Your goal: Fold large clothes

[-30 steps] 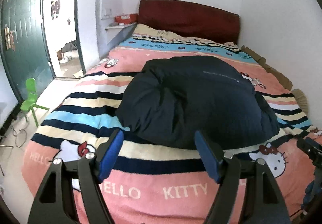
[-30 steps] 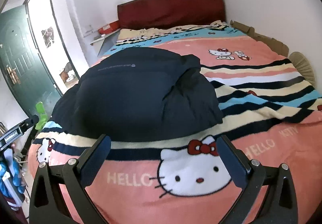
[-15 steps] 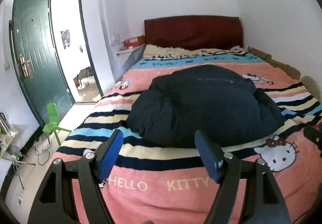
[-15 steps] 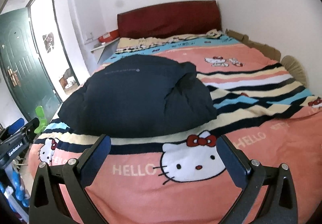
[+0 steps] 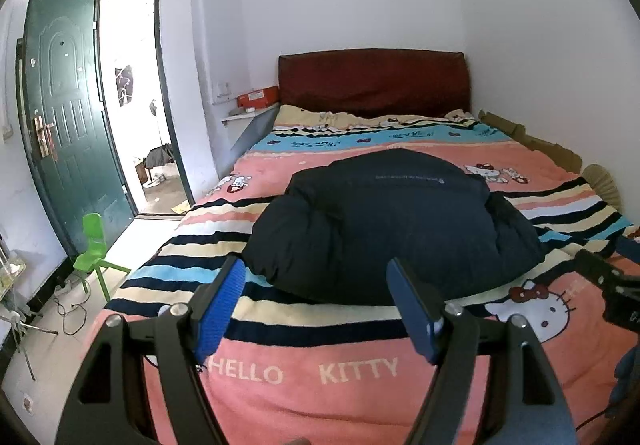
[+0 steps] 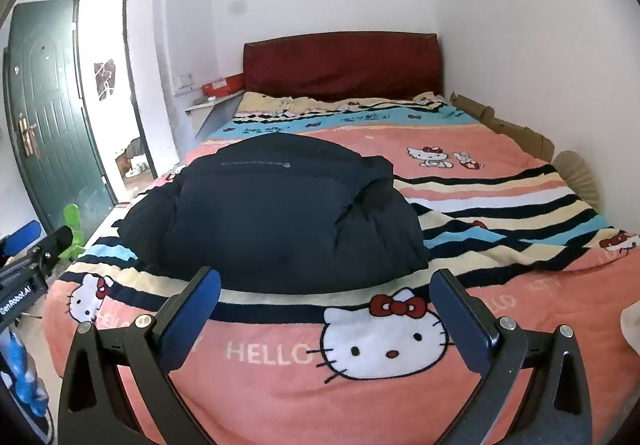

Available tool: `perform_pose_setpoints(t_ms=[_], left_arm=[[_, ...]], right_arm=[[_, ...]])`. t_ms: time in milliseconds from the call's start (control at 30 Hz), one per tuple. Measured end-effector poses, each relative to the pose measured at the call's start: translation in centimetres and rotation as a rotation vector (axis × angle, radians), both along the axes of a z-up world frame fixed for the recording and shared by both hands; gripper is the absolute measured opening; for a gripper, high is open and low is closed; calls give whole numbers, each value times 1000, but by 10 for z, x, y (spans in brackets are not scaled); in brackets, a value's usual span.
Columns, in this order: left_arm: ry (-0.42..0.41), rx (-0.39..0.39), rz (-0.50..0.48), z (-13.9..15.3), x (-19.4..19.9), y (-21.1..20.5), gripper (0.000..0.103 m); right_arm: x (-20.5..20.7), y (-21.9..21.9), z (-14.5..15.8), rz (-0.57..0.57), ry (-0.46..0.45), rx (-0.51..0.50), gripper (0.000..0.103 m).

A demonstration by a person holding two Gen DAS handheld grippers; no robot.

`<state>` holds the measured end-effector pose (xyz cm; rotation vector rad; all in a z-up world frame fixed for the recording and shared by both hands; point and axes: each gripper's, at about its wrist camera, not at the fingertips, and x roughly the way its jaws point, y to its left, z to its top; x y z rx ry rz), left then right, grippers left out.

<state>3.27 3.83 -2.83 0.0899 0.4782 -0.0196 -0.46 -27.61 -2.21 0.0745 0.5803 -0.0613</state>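
A dark navy puffy jacket [image 5: 392,229] [image 6: 276,217] lies in a thick folded bundle on the striped pink blanket [image 5: 300,373] [image 6: 500,205] that covers the bed. My left gripper [image 5: 318,303] hovers open above the blanket's near edge, short of the jacket, with nothing between its blue pads. My right gripper [image 6: 326,309] is open too and empty, back from the jacket's front edge over the cartoon cat print. Each gripper shows at the side of the other's view.
A dark red headboard [image 5: 372,81] stands against the far wall. On the left are an open green door [image 5: 72,117], a small green plastic chair [image 5: 94,249] and cables on the floor. Cardboard [image 6: 504,125] lines the bed's right side by the wall.
Both grippers have drawn back and risen from the jacket, which now looks smaller and farther off. More of the room and the door shows. The jaws stay as wide as before.
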Motion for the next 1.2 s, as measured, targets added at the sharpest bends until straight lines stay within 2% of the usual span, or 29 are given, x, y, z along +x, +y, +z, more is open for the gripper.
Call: perform_pose_setpoints(t_ms=[667,1200], left_arm=[[94,-14,-12,-36,31,5,72],[143,-12,-15,-57,46,7,72]], right_arm=[[22,-5,-37,-17,80,-25,102],[33,-12,-55,-22,118,-27,102]])
